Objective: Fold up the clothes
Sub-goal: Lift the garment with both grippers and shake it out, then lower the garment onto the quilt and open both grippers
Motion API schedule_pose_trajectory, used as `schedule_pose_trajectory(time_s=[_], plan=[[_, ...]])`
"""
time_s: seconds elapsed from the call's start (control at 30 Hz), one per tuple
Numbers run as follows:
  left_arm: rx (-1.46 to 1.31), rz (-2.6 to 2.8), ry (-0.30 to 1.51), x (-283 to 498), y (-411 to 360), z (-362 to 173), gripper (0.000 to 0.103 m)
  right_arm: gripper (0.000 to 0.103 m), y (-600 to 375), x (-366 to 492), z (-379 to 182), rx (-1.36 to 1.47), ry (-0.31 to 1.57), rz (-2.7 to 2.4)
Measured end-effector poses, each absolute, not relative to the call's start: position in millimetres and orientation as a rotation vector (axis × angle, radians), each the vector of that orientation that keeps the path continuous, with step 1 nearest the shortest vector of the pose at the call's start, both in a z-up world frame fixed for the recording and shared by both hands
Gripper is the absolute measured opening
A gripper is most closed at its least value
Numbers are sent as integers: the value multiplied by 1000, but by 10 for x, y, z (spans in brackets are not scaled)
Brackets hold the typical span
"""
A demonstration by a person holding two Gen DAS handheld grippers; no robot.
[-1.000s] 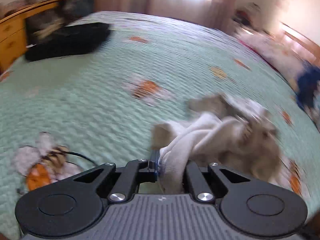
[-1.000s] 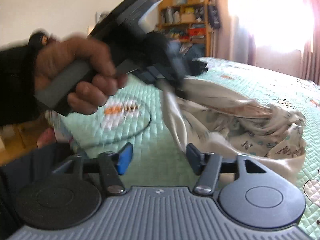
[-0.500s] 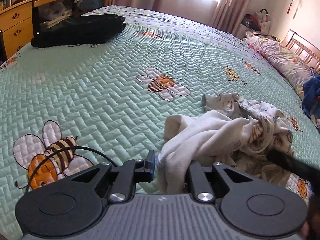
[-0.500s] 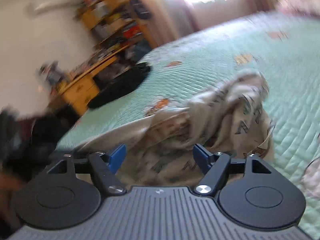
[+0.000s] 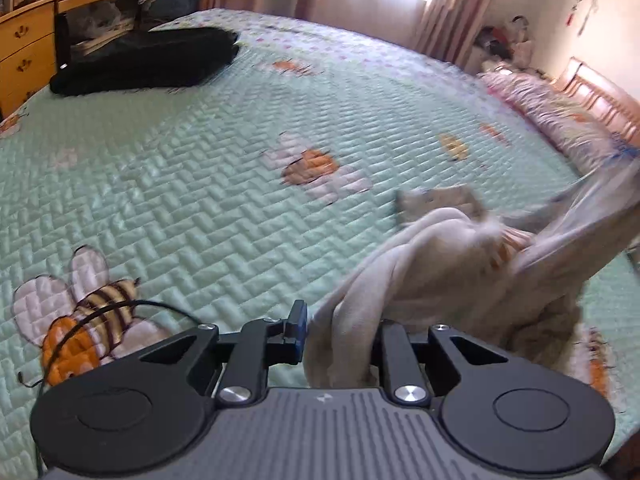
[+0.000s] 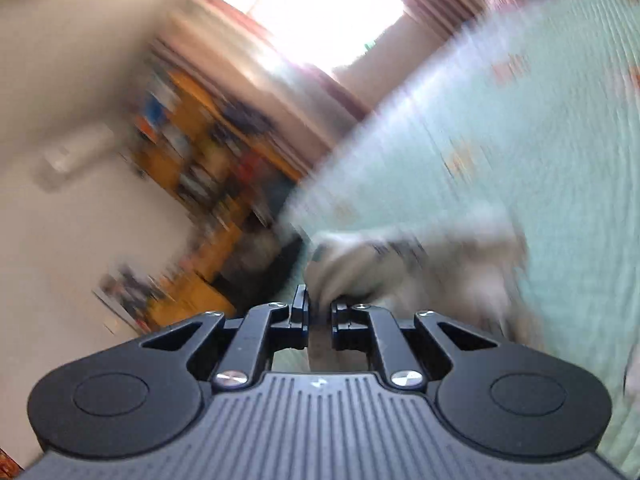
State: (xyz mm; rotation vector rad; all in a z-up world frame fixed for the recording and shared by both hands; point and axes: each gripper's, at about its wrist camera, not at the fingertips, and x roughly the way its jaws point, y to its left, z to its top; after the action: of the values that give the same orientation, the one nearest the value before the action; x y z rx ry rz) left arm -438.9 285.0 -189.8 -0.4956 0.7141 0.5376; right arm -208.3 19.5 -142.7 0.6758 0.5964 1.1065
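A crumpled cream printed garment (image 5: 452, 264) lies on the mint-green quilted bedspread (image 5: 200, 184). My left gripper (image 5: 340, 332) is shut on a bunched cream fold of it at the near edge. One part of the garment stretches up toward the right edge of the left wrist view. My right gripper (image 6: 319, 312) is shut on another part of the garment (image 6: 400, 264), its jaws nearly together on the cloth. The right wrist view is tilted and heavily blurred.
A black folded garment (image 5: 148, 60) lies at the far left of the bed. A wooden desk with drawers (image 5: 28, 52) stands beyond it. Pillows (image 5: 560, 120) and a headboard are at the far right. A thin black cable (image 5: 120, 308) crosses a bee print.
My right gripper, open half a second ago, has shut on the garment and swung, pulling one part up to the right. My left gripper keeps its hold.
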Motion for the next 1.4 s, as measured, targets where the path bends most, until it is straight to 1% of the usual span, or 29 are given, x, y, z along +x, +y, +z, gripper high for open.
schedule_pose_trajectory(time_s=[0.07,0.13,0.17,0.2,0.23,0.3,0.37,0.43,0.47,0.57,0.63,0.7,0.73,0.77,0.83,0.87,0.93,0.97,1.0,1.03,1.07,1.13,1.2,1.27,1.4], plan=[[-489,509,677,-4386,2778,-1761,28,11,28,-2094,-849,702,447,1161],[-490,471,621,-4419,2705,-1607,49,11,-108,-2148,-285,684,305,1227],[-492,449,589,-4444,2667,-1527,53,11,-177,-2175,-3,674,233,1258],[-489,428,562,-4472,2610,-1451,60,11,-202,-2186,202,667,194,1284],[-484,406,540,-4506,2545,-1382,67,11,-193,-2185,348,661,180,1307],[-492,353,495,-4607,2436,-1286,73,11,-101,-2198,563,643,178,1353],[-482,346,464,-4759,2358,-1215,75,11,181,-2244,584,611,244,1401],[-475,367,456,-4911,2343,-1186,85,11,464,-2290,604,579,310,1449],[-478,376,454,-4994,2354,-1178,88,11,605,-2314,615,562,343,1472],[-492,401,426,-5351,2415,-1154,90,11,1028,-2383,646,511,444,1539],[-507,436,404,-5612,2474,-1144,94,12,1362,-2487,595,474,528,1584],[-508,481,390,-5840,2519,-1143,95,18,1840,-2730,322,415,714,1647],[-511,502,392,-5906,2543,-1145,95,25,2049,-2849,166,383,813,1665],[-514,523,395,-5970,2567,-1148,95,37,2189,-2938,23,353,888,1660],[-524,544,401,-6055,2601,-1162,95,49,2362,-3049,-241,301,1009,1639],[-532,543,405,-6073,2609,-1173,95,52,2373,-3054,-347,292,1047,1634],[-516,532,420,-6022,2588,-1201,95,54,2128,-3077,-564,306,1088,1618],[-513,520,427,-5971,2580,-1214,95,61,2036,-3003,-609,320,1091,1606],[-511,507,433,-5920,2572,-1227,95,66,1903,-2933,-685,326,1093,1585],[-510,490,439,-5856,2555,-1245,95,75,1739,-2869,-782,321,1102,1555],[-510,472,445,-5792,2537,-1264,95,79,1574,-2808,-877,311,1117,1525],[-503,447,462,-5612,2499,-1308,95,79,1224,-2665,-1062,297,1140,1436],[-507,424,480,-5497,2442,-1381,95,79,753,-2545,-1230,295,1092,1318],[-504,405,509,-5377,2420,-1443,95,80,477,-2414,-1426,297,1051,1215],[-461,370,548,-5171,2383,-1488,95,80,-167,-2357,-1724,417,1088,1194]])
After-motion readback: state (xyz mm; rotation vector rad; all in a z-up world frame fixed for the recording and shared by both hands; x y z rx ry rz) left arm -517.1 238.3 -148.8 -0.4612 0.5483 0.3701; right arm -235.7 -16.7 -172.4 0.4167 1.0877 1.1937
